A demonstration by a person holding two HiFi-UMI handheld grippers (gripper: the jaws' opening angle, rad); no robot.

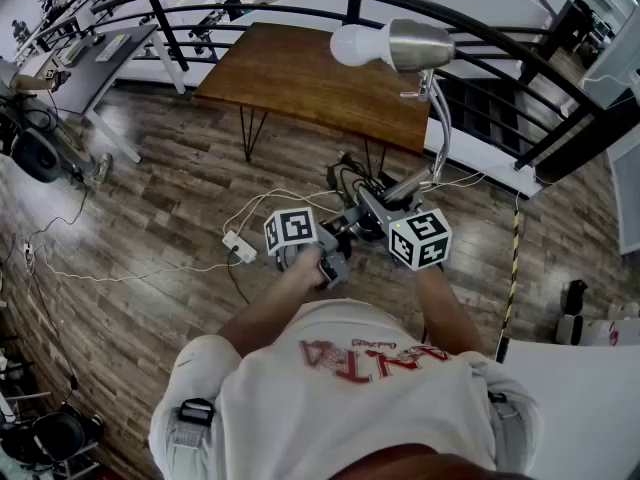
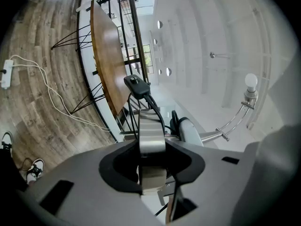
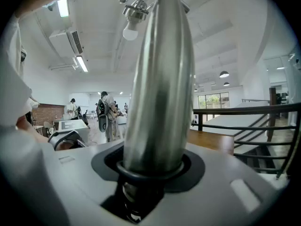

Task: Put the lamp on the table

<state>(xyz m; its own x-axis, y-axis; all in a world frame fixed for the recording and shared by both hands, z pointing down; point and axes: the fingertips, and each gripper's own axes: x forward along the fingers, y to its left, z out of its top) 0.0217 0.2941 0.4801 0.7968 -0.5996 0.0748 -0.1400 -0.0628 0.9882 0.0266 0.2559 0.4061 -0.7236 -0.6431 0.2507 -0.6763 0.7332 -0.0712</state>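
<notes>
I hold a silver desk lamp [image 1: 420, 44] with a white bulb [image 1: 355, 45] and a curved neck in the air over the wooden floor. In the head view the brown wooden table [image 1: 300, 73] stands just beyond it. My left gripper [image 1: 343, 232] is shut on the lamp's flat metal foot [image 2: 151, 131], with its black cord and switch [image 2: 135, 83] beyond the jaws. My right gripper [image 1: 377, 210] is shut on the lamp's thick silver stem [image 3: 162, 88], which rises from between the jaws to the bulb [image 3: 130, 29]. The jaw pads themselves are hidden by the lamp.
A black curved railing [image 1: 480, 28] runs behind the table. A white power strip [image 1: 240, 246] and its cables lie on the floor to my left. Grey desks [image 1: 90, 63] stand at far left. A white surface [image 1: 570, 408] is at lower right. People [image 3: 104, 114] stand far off.
</notes>
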